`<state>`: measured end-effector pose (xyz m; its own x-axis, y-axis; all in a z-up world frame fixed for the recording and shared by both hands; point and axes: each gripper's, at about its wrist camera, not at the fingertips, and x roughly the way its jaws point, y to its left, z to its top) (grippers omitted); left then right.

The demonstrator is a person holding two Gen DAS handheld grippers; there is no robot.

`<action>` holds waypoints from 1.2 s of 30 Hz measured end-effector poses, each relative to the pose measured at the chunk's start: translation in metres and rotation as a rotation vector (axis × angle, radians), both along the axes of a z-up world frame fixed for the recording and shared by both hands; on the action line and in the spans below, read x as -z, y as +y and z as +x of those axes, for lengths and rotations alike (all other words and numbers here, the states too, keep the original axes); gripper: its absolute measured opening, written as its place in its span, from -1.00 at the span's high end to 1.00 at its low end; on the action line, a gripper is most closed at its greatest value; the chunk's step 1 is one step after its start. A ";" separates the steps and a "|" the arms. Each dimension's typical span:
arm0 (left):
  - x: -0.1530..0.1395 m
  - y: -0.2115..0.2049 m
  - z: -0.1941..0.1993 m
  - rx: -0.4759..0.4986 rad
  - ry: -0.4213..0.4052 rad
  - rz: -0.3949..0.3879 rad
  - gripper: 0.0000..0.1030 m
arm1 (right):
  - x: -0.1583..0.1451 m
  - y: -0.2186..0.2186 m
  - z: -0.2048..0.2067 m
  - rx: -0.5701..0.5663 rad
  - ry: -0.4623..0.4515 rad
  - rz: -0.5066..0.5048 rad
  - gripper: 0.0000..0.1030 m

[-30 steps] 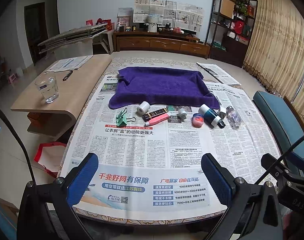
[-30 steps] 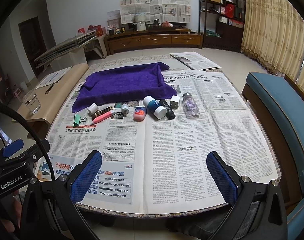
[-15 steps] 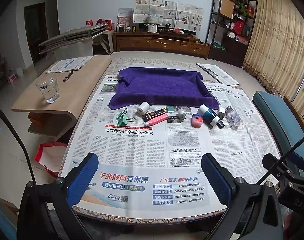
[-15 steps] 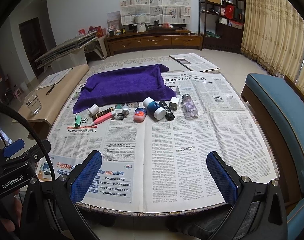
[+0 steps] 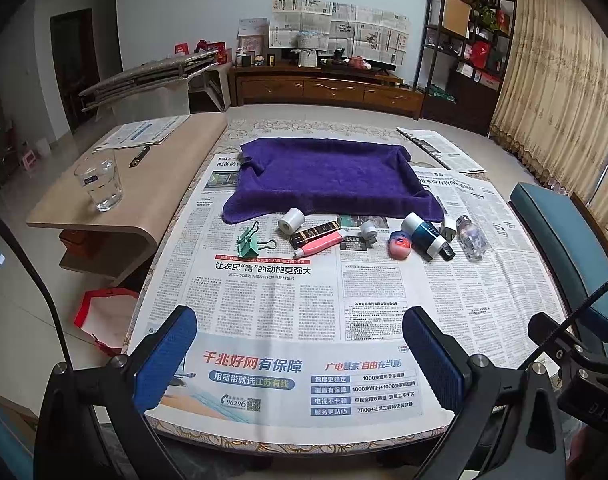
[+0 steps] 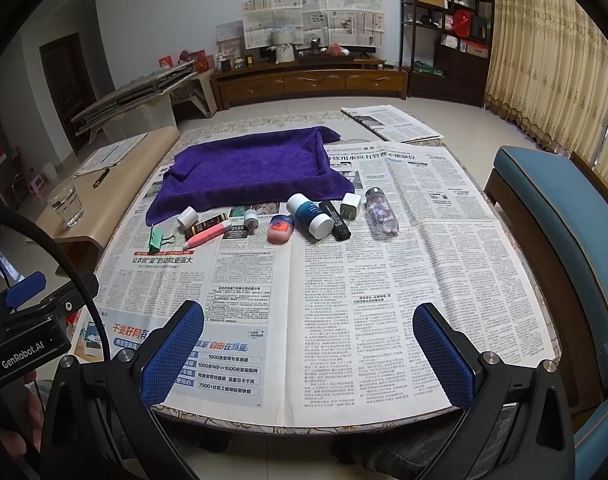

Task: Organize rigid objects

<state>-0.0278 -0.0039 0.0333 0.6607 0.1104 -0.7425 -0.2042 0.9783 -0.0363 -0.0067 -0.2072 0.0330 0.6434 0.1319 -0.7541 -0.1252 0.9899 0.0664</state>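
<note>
Newspaper [image 5: 264,300] covers the counter [image 5: 304,446] in front of you, and both of your tools hang over its near edge. Your left hand-held gripper [image 5: 300,360] has its blue pads spread wide with nothing between them. Your right hand-held gripper [image 6: 307,354] is spread just as wide and equally empty.

Well beyond both, a purple towel [image 5: 331,176] lies spread toward the far side of the counter. The things you are to organize sit in a loose row along its near edge. From left to right in the left wrist view you have a green binder clip [image 5: 250,240], a small white roll [image 5: 291,220] just at the towel's hem, a dark tube [image 5: 315,233] with a pink tube [image 5: 319,243] lying touching it on the near side, and a small white cap-like piece [image 5: 369,231]. Next comes a pink round tin [image 5: 399,245], then a dark blue bottle with white ends [image 5: 423,234] lying on its side. A black stick [image 6: 335,220] lies along the bottle's right side, a white plug adapter [image 6: 350,206] stands just past it, and a clear bottle of purple beads [image 6: 380,216] lies on its side at the right end of the row.

To the left, a lower wooden side table [image 5: 152,184] carries a drinking glass [image 5: 99,184], and a teal chair [image 6: 563,216] stands at the right of the counter.
</note>
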 end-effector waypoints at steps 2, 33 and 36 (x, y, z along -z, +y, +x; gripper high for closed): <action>0.000 0.001 0.001 0.001 -0.002 0.001 -1.00 | 0.001 -0.001 0.003 0.001 0.005 0.000 -0.99; 0.129 0.105 0.157 0.222 0.122 0.223 -0.97 | 0.096 -0.048 0.168 -0.060 0.047 -0.003 -0.99; 0.134 0.099 0.162 0.415 0.146 0.269 -0.95 | 0.108 -0.056 0.172 -0.046 0.087 0.036 -0.99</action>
